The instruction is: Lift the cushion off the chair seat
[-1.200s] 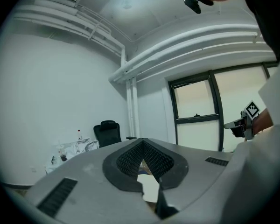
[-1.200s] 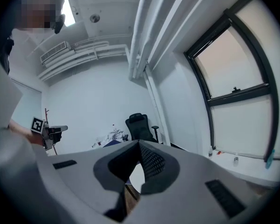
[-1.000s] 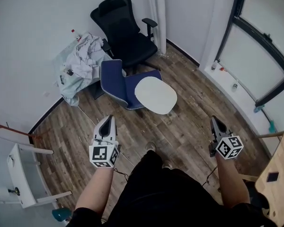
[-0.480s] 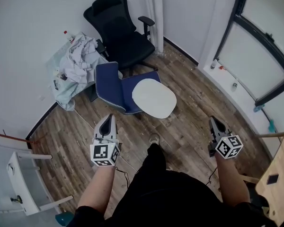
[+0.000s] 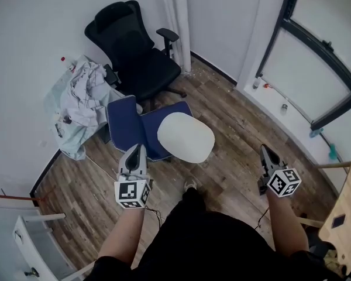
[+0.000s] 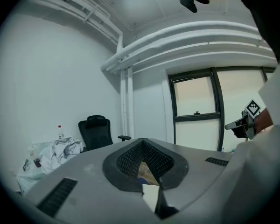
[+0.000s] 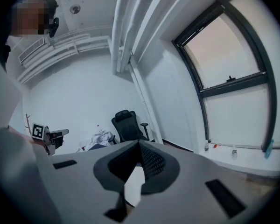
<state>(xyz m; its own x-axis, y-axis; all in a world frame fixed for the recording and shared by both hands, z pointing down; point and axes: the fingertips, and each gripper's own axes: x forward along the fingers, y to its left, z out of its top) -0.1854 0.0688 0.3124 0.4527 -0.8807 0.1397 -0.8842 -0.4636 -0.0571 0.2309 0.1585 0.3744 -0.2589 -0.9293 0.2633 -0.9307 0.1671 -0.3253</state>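
1. the left gripper (image 5: 138,150) had its jaws pressed together, nothing between them, touching nothing.
2. the right gripper (image 5: 264,150) was also closed and empty, well apart from the cushion.
3. the white cushion (image 5: 185,137) lay on the blue chair (image 5: 126,120) seat, at its front edge, near the left gripper.

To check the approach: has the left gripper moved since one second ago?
Yes: the left gripper has come closer to the blue chair.

A sparse office room (black swivel chair (image 5: 134,51), plank floor (image 5: 234,133), large window (image 5: 330,45)).
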